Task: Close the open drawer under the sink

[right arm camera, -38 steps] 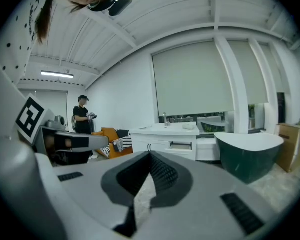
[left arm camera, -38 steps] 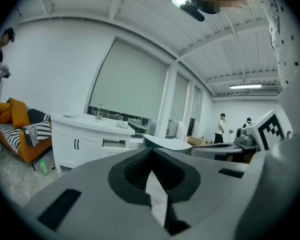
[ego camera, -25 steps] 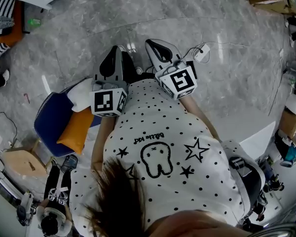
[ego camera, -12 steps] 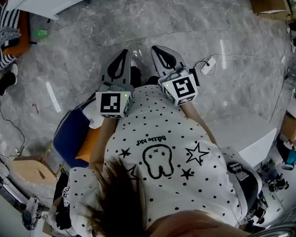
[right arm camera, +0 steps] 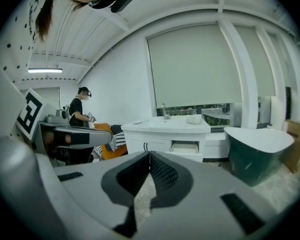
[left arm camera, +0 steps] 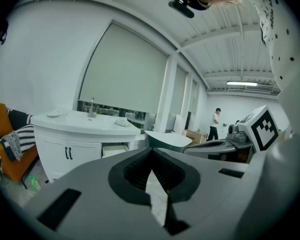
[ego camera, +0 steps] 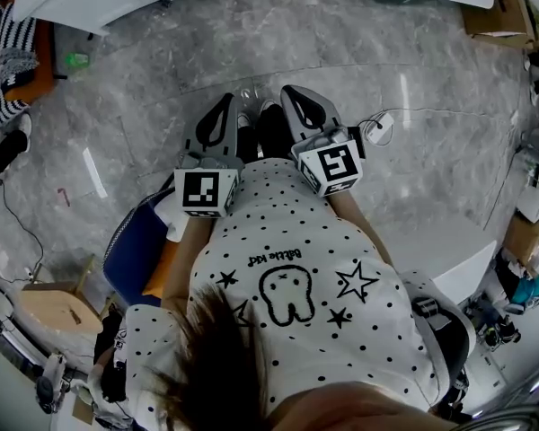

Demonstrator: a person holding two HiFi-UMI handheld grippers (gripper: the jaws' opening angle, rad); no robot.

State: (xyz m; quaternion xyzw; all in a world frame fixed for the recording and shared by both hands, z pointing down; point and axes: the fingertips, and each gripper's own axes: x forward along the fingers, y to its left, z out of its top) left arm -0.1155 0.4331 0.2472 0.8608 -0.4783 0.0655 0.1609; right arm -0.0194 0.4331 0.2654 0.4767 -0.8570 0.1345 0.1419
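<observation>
Fingers of the left gripper are pressed together tip to tip, and those of the right gripper meet the same way. In the head view both grippers are held side by side in front of the person's dotted shirt, pointing over the grey marble floor.

Ahead, well apart from the fingers, stands a white vanity cabinet with a sink top and a faucet. Its drawer stands pulled out at the cabinet's right end, beside the two doors with dark handles. The right gripper view shows the same drawer open under the top.

Just right of the vanity sits a dark green bathtub with a white rim. To the vanity's left are an orange seat with a striped cushion and a green bottle on the floor. A blue chair is close by the person's left side, and a white plug adapter with its cable lies near the right gripper. Another person stands far back.
</observation>
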